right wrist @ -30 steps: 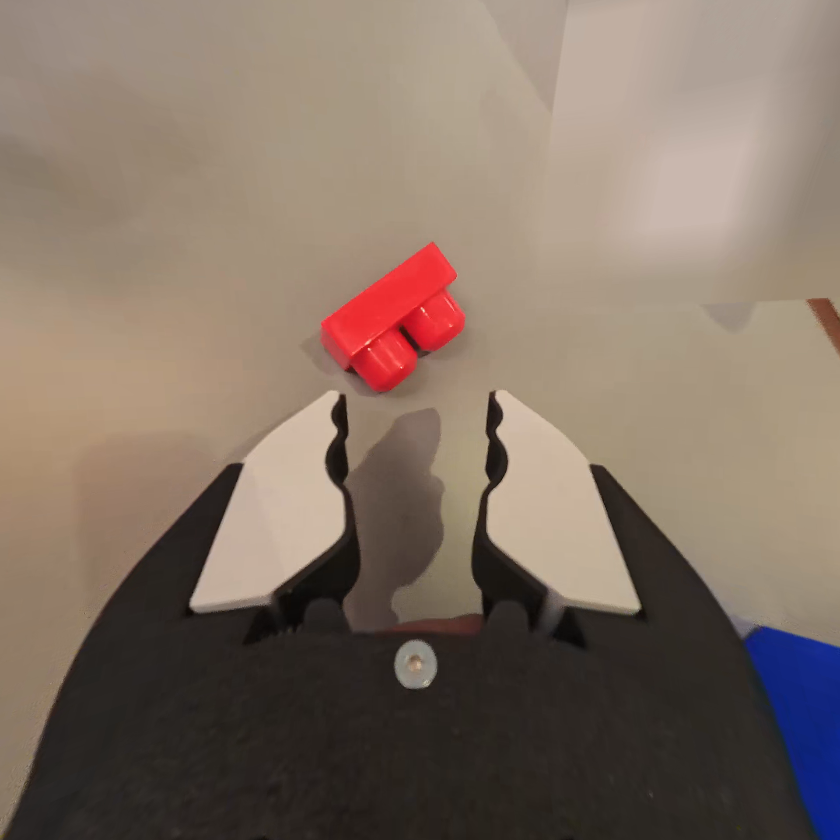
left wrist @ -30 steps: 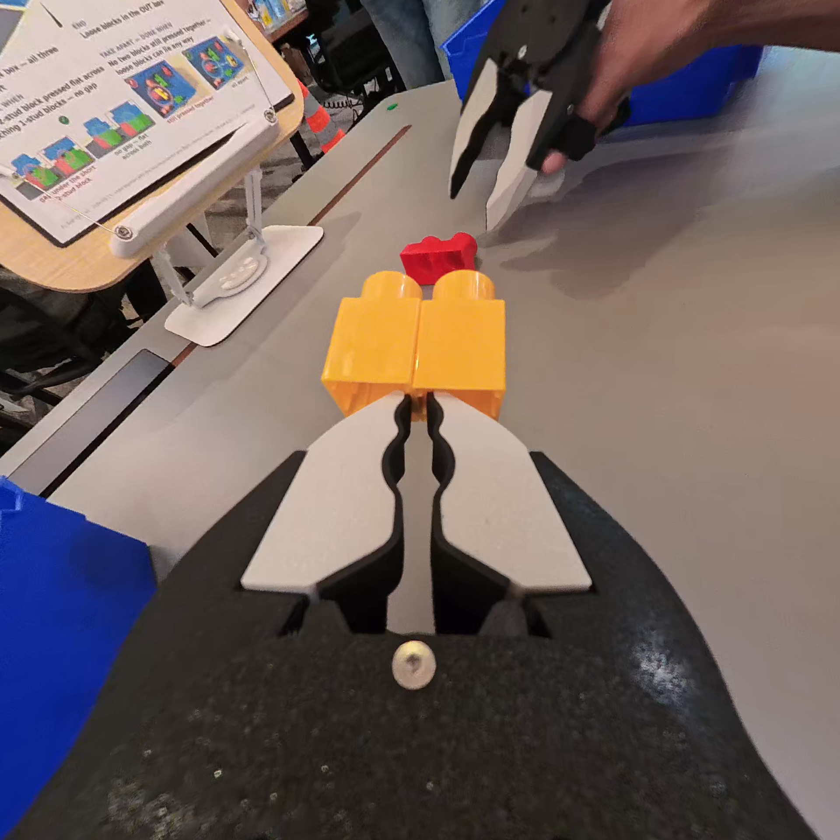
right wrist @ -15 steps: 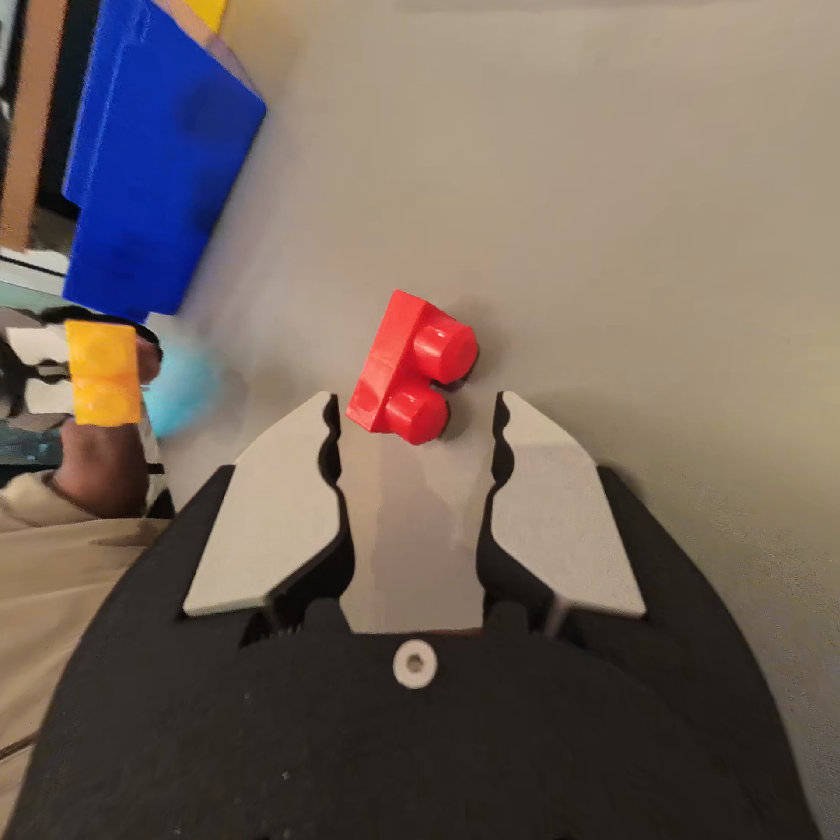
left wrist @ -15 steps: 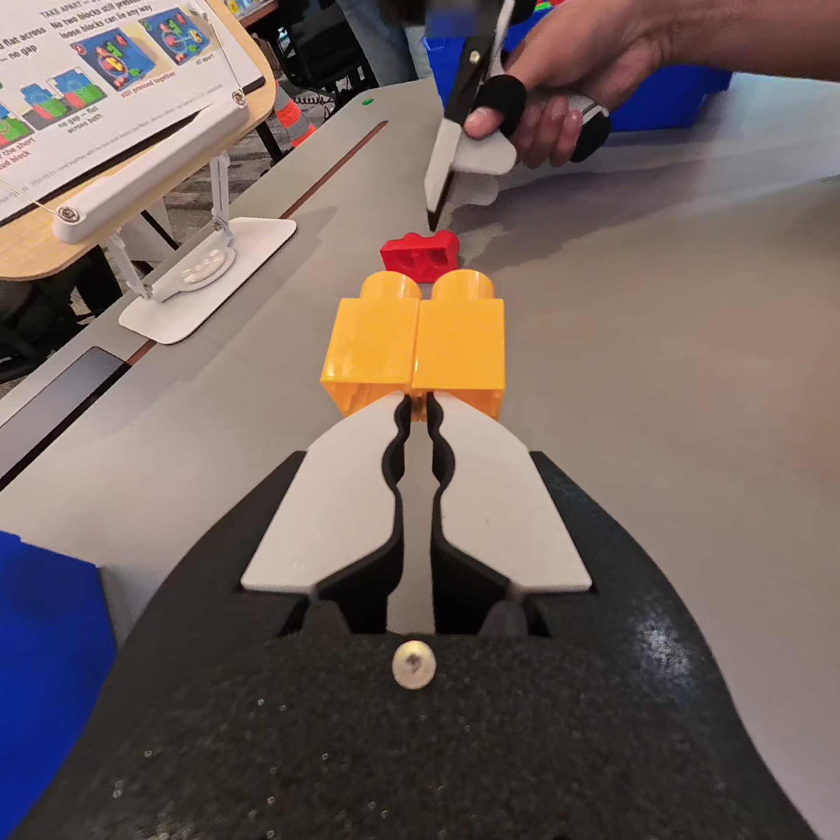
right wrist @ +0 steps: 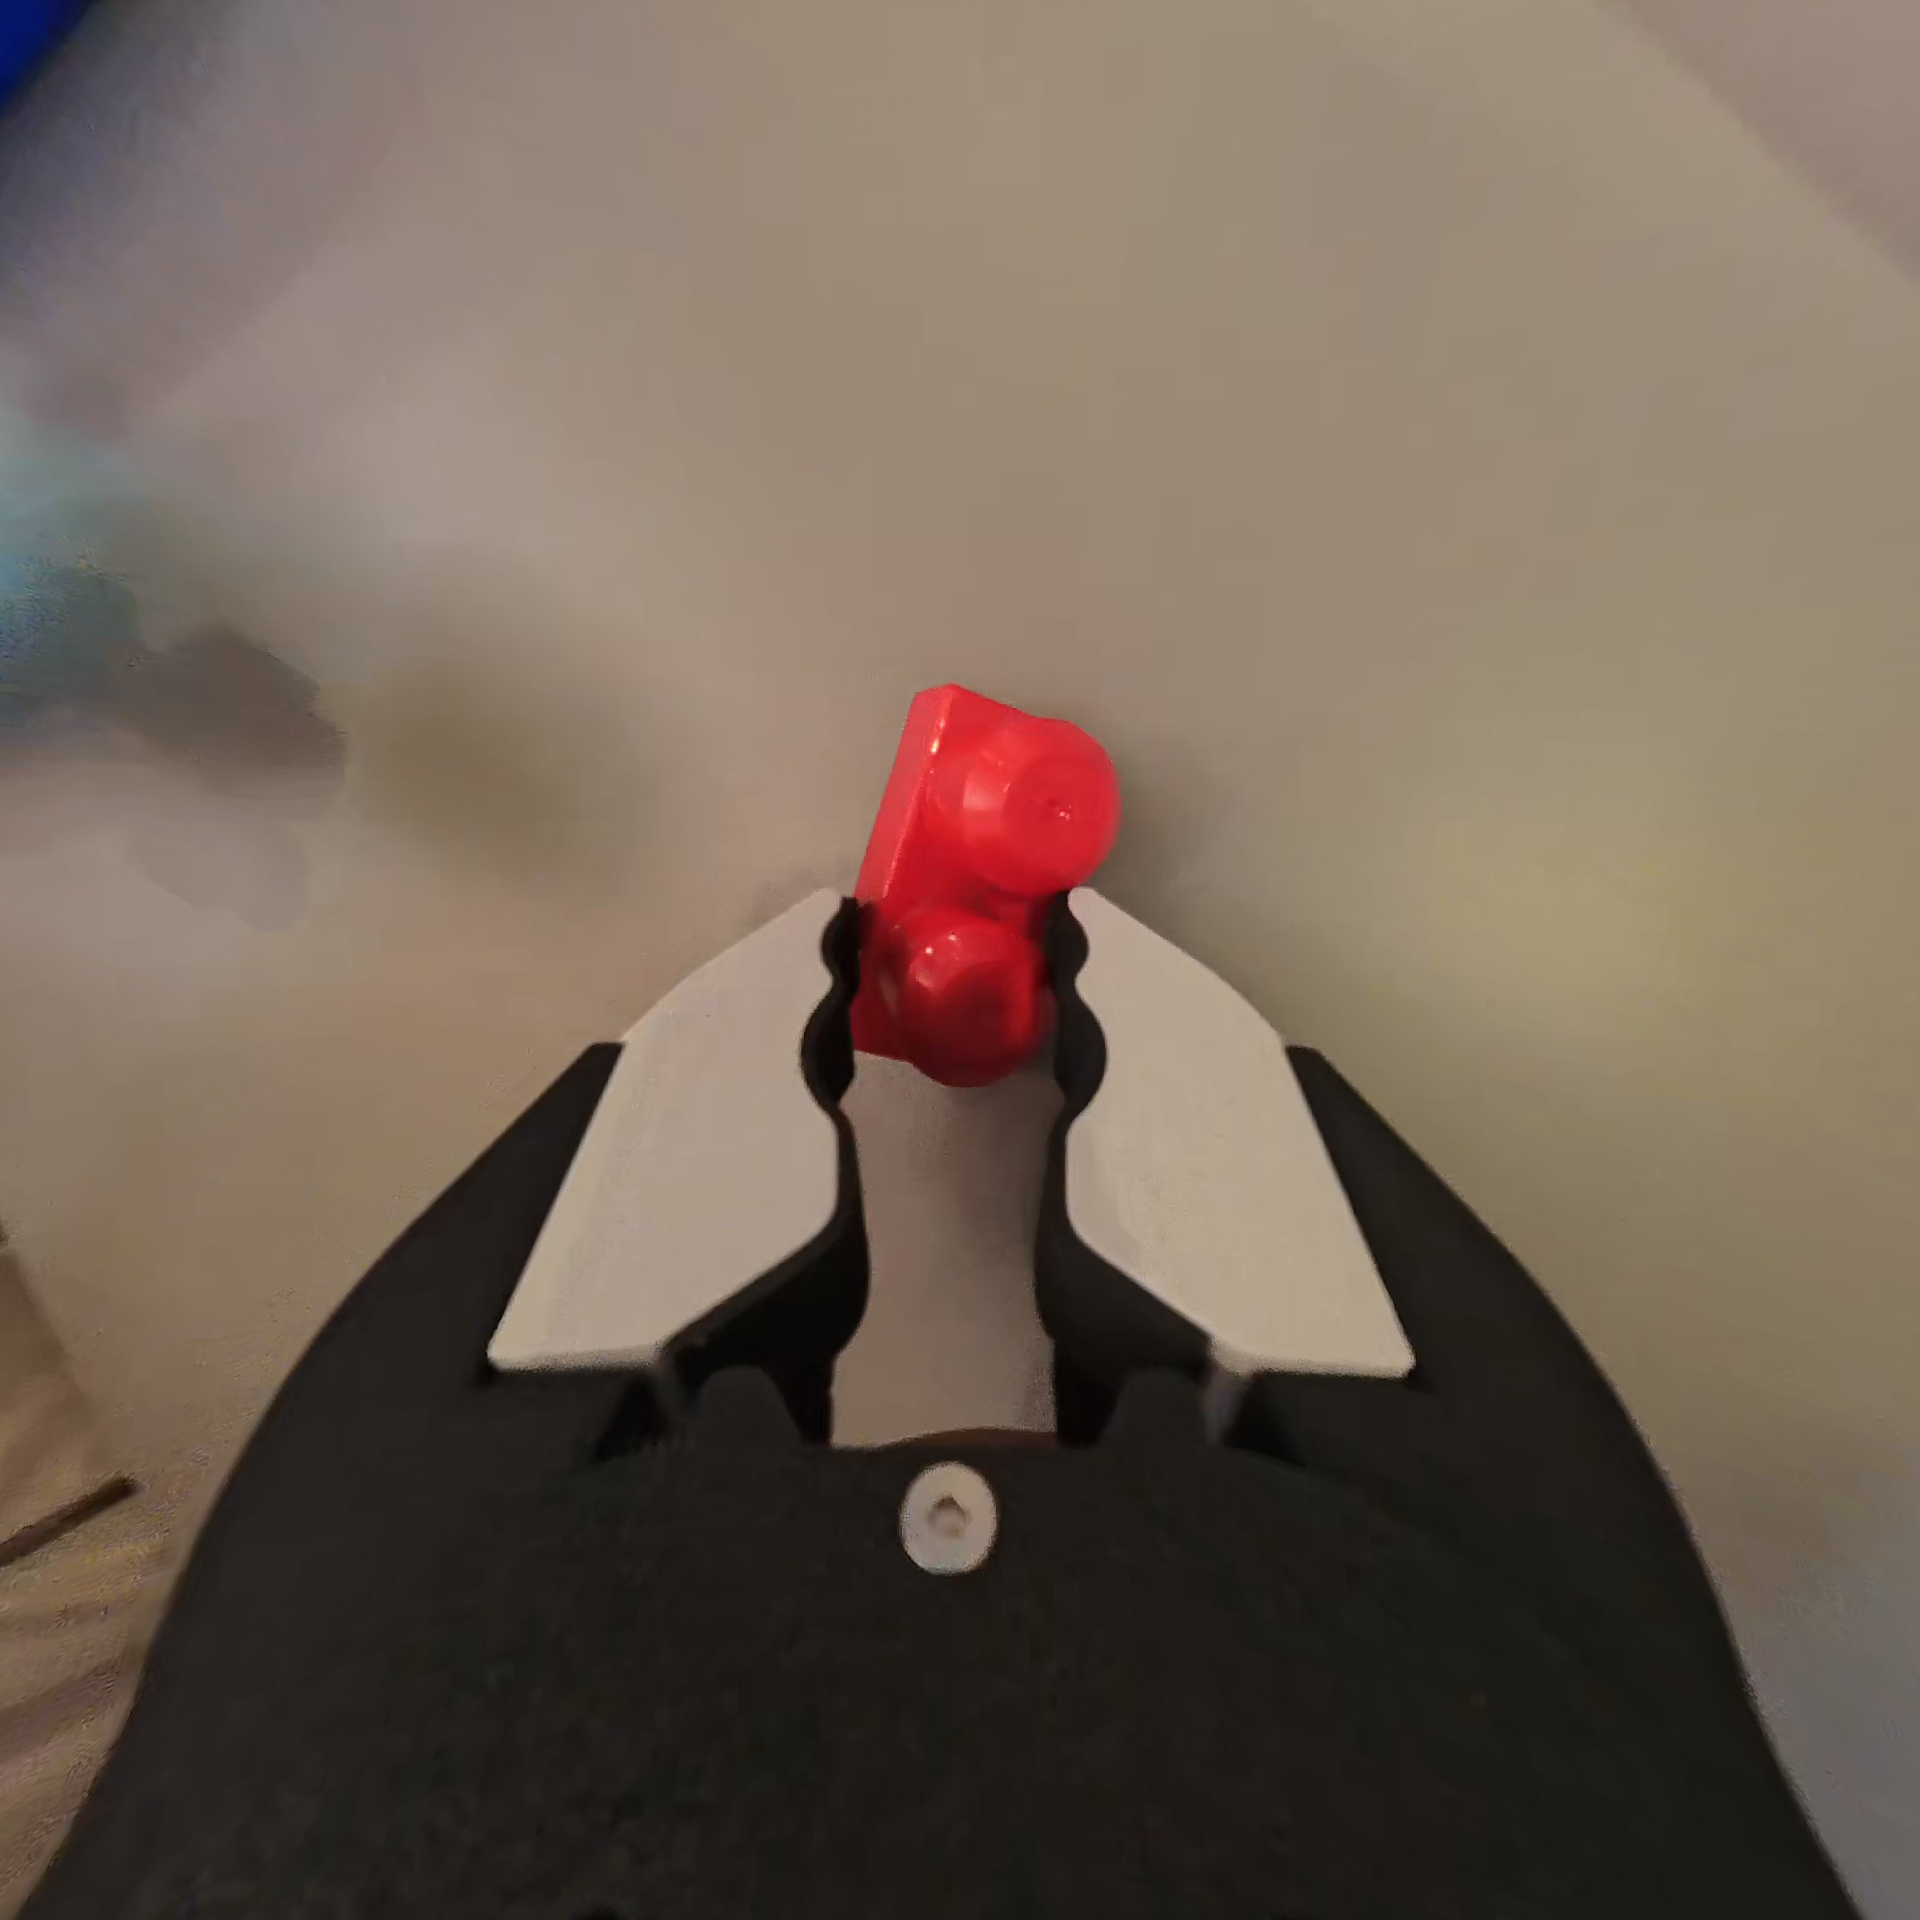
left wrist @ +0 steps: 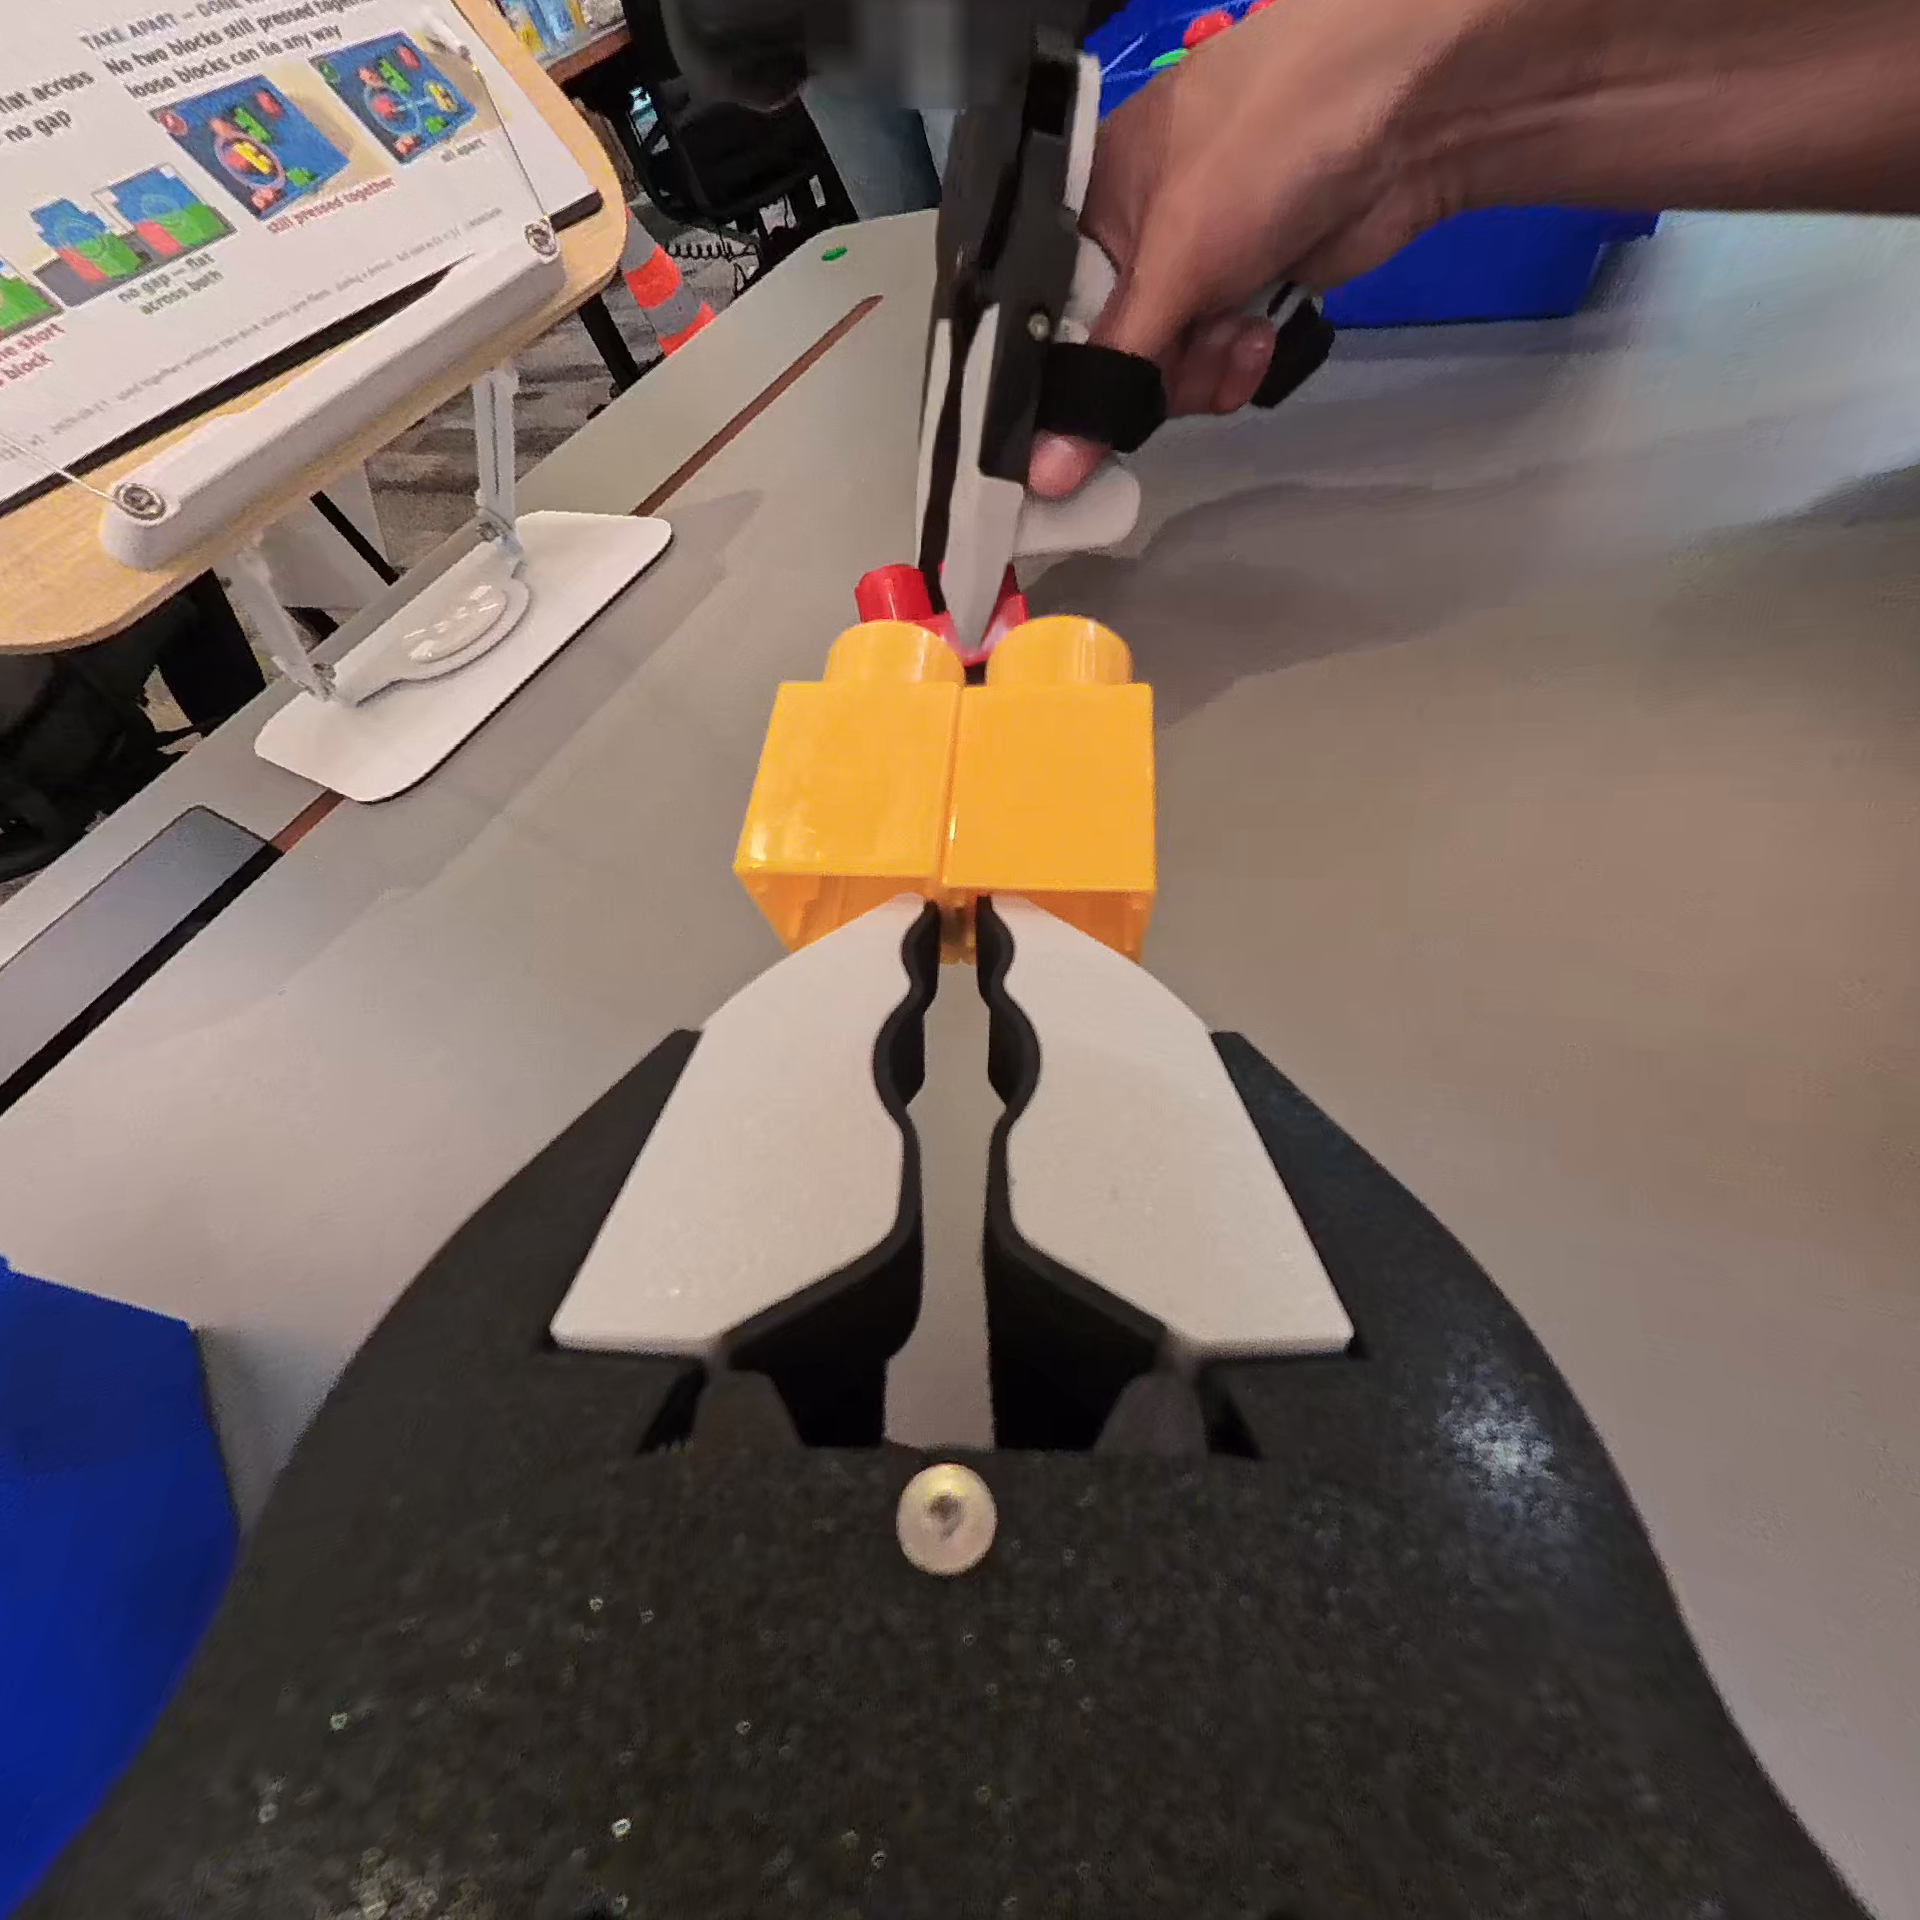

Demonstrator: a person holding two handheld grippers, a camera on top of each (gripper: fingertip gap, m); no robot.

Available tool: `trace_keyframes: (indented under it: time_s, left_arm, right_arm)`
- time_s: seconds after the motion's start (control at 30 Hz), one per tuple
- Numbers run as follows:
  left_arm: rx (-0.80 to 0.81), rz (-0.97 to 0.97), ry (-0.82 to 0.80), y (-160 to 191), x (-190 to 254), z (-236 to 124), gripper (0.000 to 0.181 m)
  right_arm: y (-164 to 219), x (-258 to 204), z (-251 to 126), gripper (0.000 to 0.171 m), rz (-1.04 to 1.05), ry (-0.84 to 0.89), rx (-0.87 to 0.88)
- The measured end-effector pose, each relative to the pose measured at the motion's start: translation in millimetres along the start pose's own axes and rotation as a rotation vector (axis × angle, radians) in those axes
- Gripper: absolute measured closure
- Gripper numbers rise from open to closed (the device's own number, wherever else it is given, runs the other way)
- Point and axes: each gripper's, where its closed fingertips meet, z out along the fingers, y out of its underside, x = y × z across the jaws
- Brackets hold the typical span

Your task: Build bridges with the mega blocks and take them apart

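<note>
Left wrist view: the left gripper point(left wrist: 956, 920) has its fingers drawn close together, pinching the near bottom edge of a yellow block point(left wrist: 945, 790). The yellow block has two studs, which point away from the camera. It is held out over the grey table point(left wrist: 1507, 935), not resting on it as far as can be told.

Just beyond the yellow block lies a small red block point(left wrist: 894, 594), partly hidden behind the yellow studs. The right gripper point(left wrist: 961, 613) comes down on it from above, held by a person's hand point(left wrist: 1247, 208); it is seen edge-on, so its finger gap cannot be read from this view.

Right wrist view: the right gripper point(right wrist: 956, 914) has its fingers at a narrow spacing, one on each side of the red block point(right wrist: 977, 883). The near stud sits between the fingertips; the left tip touches the flat body, the right tip touches the stud side. The far stud sticks out past the tips. The block lies on its side with studs facing right and toward the camera. The picture is motion-blurred, and whether the block is lifted off the table cannot be told.

Surroundings, left wrist view: a white stand point(left wrist: 436, 644) carrying an instruction sheet point(left wrist: 208, 187) at upper left; a blue bin point(left wrist: 1486, 260) at the far edge, another blue bin corner point(left wrist: 94, 1558) at lower left.
</note>
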Motion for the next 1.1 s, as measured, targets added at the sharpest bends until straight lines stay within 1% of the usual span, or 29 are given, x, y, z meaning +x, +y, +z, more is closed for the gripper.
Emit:
trace_keyframes:
  time_s: [0.13,0.2,0.27,0.37,0.43,0.5,0.57,0.67,0.77,0.93,1.0,1.1]
  left_arm:
    - [-0.017,-0.009,-0.011,3.9,-3.9,1.2,0.175]
    - [-0.027,-0.021,-0.008,7.9,-5.6,2.6,0.175]
    - [-0.022,-0.029,0.0,9.8,-7.8,2.9,0.175]
    - [0.045,0.008,-0.028,-1.6,-18.2,-4.3,0.175]
    - [0.113,0.076,-0.071,-16.0,-25.9,-13.0,0.175]
    - [0.121,0.142,-0.112,-24.6,-30.5,-17.9,0.175]
    - [0.132,0.196,-0.137,-32.2,-29.9,-20.6,0.175]
    - [0.14,0.243,-0.133,-41.2,-22.4,-21.0,0.175]
    - [0.145,0.31,-0.127,-50.7,-13.6,-20.2,0.175]
    - [0.123,0.412,-0.106,-61.7,0.0,-13.6,0.175]
    - [0.118,0.422,-0.103,-64.6,2.1,-11.5,0.175]
    - [0.131,0.419,-0.091,-69.6,4.6,-10.8,0.175]
  right_arm:
    - [-3.6,-0.8,-1.8,0.137,-0.134,0.117,-0.012]
    - [-10.3,-5.6,-9.1,0.137,-0.182,0.139,0.042]
    - [-23.0,-13.8,-27.0,0.137,-0.248,0.141,0.169]
    - [-36.2,-42.5,-70.5,0.137,-0.441,0.083,0.462]
    - [-33.2,-56.0,-99.1,0.137,-0.364,-0.025,0.608]
    - [-28.3,-70.0,-125.8,0.138,-0.208,-0.185,0.746]
    - [-21.2,-80.3,-140.8,0.138,-0.04,-0.324,0.84]
    - [-10.7,-92.6,-141.0,0.138,0.099,-0.45,0.879]
    - [-13.6,-110.7,-138.2,0.138,0.187,-0.604,0.879]
    - [-27.3,-140.9,-122.7,0.138,0.145,-0.609,0.795]
    - [-29.1,-147.1,-118.6,0.138,0.115,-0.576,0.766]
    - [-30.8,-154.4,-117.3,0.138,0.106,-0.584,0.75]
